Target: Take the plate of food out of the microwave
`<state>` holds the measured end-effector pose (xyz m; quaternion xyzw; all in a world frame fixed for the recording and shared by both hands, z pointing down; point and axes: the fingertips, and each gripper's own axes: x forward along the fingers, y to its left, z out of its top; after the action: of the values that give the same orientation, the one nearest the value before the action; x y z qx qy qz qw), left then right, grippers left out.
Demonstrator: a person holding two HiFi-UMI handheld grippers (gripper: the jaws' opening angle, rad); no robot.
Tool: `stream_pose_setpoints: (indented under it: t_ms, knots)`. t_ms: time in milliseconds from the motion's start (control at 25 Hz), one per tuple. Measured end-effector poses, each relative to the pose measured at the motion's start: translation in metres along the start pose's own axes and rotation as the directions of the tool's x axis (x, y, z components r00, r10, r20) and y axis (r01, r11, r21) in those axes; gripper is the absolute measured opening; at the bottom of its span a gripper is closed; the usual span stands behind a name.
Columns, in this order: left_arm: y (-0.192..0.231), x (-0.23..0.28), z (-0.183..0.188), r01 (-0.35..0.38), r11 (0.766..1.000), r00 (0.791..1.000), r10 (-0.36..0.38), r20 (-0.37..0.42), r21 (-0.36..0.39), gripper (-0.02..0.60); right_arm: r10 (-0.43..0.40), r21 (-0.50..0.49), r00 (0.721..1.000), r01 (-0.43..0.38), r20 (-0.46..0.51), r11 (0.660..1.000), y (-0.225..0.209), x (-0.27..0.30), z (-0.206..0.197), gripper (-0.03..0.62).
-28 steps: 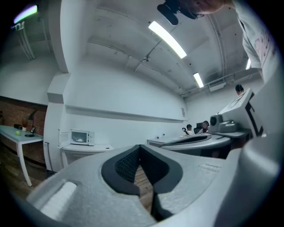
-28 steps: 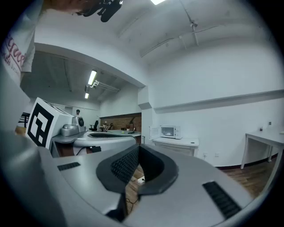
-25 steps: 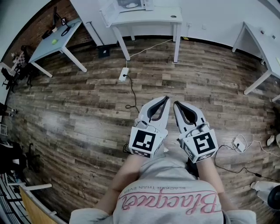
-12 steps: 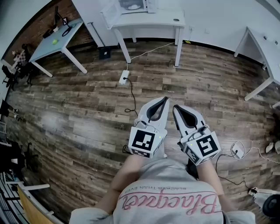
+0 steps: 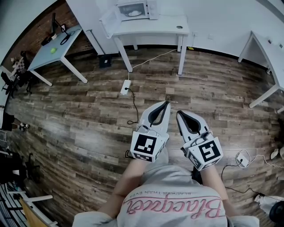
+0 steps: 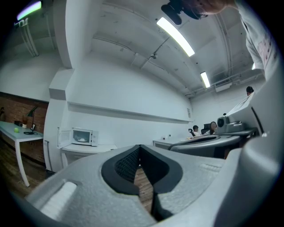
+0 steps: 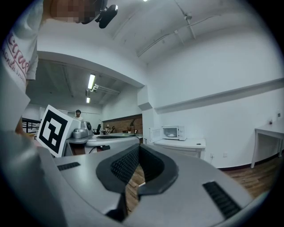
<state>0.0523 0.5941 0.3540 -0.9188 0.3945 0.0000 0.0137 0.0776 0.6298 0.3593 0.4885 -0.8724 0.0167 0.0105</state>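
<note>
The left claw (image 5: pixel 167 103) and right claw (image 5: pixel 179 113), both closed and empty, hang at the waist, probably because the open microwave (image 5: pixel 135 9) on the bench (image 5: pixel 155 25) at 12 o'clock is well apart.

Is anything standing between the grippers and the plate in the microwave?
Nothing visible blocks the way. The microwave door stands open and the plate shows inside. Only a power strip lies on the floor between.

The plate (image 5: pixel 133 13) inside the far microwave (image 5: pixel 151 9) is too small to show its food.
</note>
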Motion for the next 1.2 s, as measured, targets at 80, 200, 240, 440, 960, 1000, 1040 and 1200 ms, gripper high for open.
stream_pose_setpoints:
  t_ms: [80, 200, 240, 440, 960, 1000, 1040, 1200]
  knots:
    - [0.013, 0.013, 0.001, 0.001, 1.0, 1.0, -0.001, 0.007, -0.003, 0.006, -0.002, -0.01, 1.0, 0.001, -0.003, 1.0, -0.007, 0.015, 0.002, 0.011]
    - [0.033, 0.03, 0.002, -0.006, 1.0, 1.0, 0.006, 0.013, -0.013, 0.006, 0.001, -0.014, 1.0, -0.001, -0.012, 1.0, -0.02, 0.036, 0.004, 0.011]
    - [0.039, 0.036, 0.002, -0.007, 1.0, 1.0, 0.007, 0.014, -0.017, 0.006, 0.0, -0.013, 1.0, 0.0, -0.016, 1.0, -0.024, 0.044, 0.004, 0.011]
    - [0.073, 0.062, 0.003, -0.007, 1.0, 1.0, 0.008, 0.017, -0.025, 0.006, 0.002, -0.019, 1.0, -0.003, -0.029, 1.0, -0.039, 0.081, 0.006, 0.011]
    - [0.142, 0.127, 0.005, 0.023, 1.0, 1.0, -0.023, 0.021, -0.012, 0.006, -0.02, -0.023, 1.0, 0.02, -0.007, 1.0, -0.079, 0.167, 0.016, 0.011]
    - [0.145, 0.131, 0.005, 0.027, 1.0, 0.999, -0.026, 0.023, -0.013, 0.006, -0.023, -0.024, 1.0, 0.023, -0.006, 0.999, -0.082, 0.171, 0.017, 0.011]
    - [0.147, 0.134, 0.004, 0.03, 0.999, 0.999, -0.03, 0.024, -0.013, 0.006, -0.029, -0.022, 1.0, 0.029, -0.008, 0.999, -0.085, 0.174, 0.016, 0.011]
    - [0.156, 0.148, 0.0, 0.04, 0.999, 0.999, -0.04, 0.02, -0.021, 0.006, -0.047, -0.014, 0.999, 0.047, -0.021, 0.999, -0.097, 0.186, 0.013, 0.011]
